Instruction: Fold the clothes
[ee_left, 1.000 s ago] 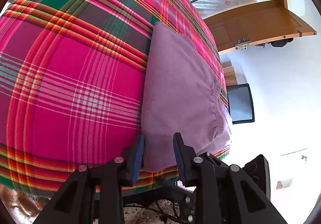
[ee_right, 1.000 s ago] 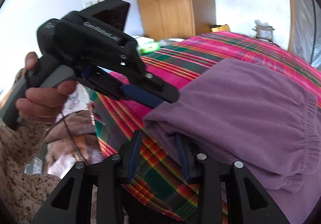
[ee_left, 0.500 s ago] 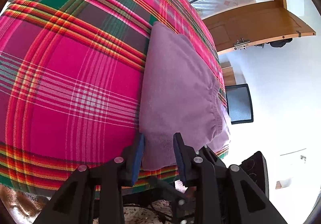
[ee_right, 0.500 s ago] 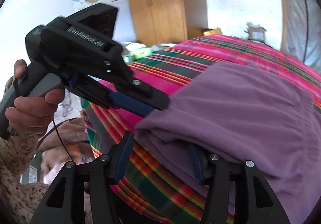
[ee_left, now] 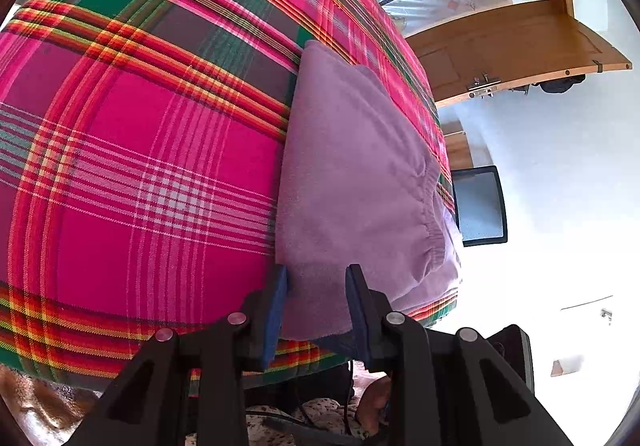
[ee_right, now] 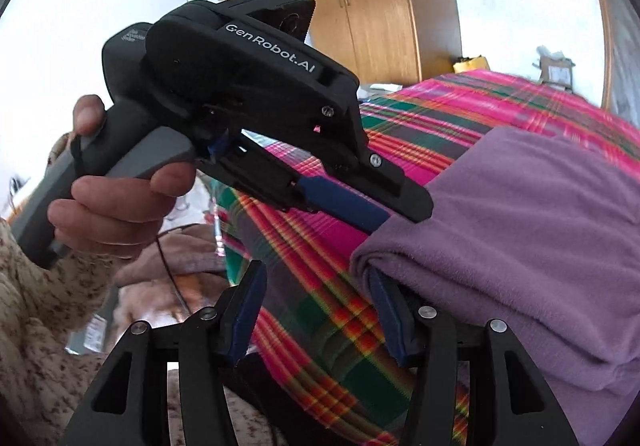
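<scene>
The purple garment (ee_left: 352,182) lay folded in layers, elastic waistband on top, at the near corner of the plaid-covered counter (ee_left: 140,166). It already looked like a compact fold; whether another fold was due or only tidying and release, the views left open, so I judged the step to be work at the near edge. The left gripper (ee_left: 316,306) had its fingers (ee_left: 276,306) partly apart astride that edge, fabric between them, not visibly pinched. The right gripper (ee_right: 316,310) stood wide open, one finger (ee_right: 384,310) tucked under the folded corner, the other over bare cloth. A hand (ee_right: 116,206) held the left gripper's handle.
</scene>
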`<state>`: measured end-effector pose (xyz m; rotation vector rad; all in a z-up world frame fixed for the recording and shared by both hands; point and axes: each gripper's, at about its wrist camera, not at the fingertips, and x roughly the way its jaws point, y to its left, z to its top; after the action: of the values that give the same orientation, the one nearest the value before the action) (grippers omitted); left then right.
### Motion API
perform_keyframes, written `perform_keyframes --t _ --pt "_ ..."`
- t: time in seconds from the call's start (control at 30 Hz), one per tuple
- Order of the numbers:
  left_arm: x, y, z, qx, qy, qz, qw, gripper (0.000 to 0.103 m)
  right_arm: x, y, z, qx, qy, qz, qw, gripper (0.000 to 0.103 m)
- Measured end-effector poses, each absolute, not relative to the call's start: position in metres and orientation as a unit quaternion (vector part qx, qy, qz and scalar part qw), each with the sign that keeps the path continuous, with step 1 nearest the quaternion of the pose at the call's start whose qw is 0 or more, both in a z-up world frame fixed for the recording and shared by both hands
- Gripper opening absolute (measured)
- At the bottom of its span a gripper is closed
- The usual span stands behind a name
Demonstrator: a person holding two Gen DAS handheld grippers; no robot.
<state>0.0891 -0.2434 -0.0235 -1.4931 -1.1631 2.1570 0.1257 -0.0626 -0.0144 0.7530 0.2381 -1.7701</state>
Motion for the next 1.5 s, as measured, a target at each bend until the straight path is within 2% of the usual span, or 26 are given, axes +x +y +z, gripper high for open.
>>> perform_keyframes --t 0.17,0.53,0.8,0.97,1.23,1.5 --pt "0.090 -0.244 -0.022 -0.515 -0.400 0.746 0.136 0.030 0.139 -0.066 -0.014 0.318 0.110 -0.729 0.596 0.056" --pt "0.090 -0.246 -0.023 -0.514 -0.404 0.744 0.139 0.030 0.103 -0.049 -0.018 0.353 0.041 -0.765 0.537 0.055" --pt "0.090 -0.250 -0.024 -0.513 -0.408 0.742 0.140 0.030 0.121 -0.054 -0.008 0.300 0.102 -0.807 0.498 0.055" --pt "0.088 -0.248 -0.026 -0.516 -0.405 0.741 0.141 0.030 0.108 -0.052 -0.012 0.309 0.086 -0.816 0.480 0.055" --pt "0.086 -0.250 -0.028 -0.519 -0.406 0.739 0.138 0.030 0.106 -0.081 -0.017 0.314 0.094 -0.773 0.543 0.056" --pt "0.085 -0.252 -0.032 -0.524 -0.406 0.736 0.138 0.030 0.110 -0.076 -0.019 0.332 0.074 -0.753 0.563 0.055"
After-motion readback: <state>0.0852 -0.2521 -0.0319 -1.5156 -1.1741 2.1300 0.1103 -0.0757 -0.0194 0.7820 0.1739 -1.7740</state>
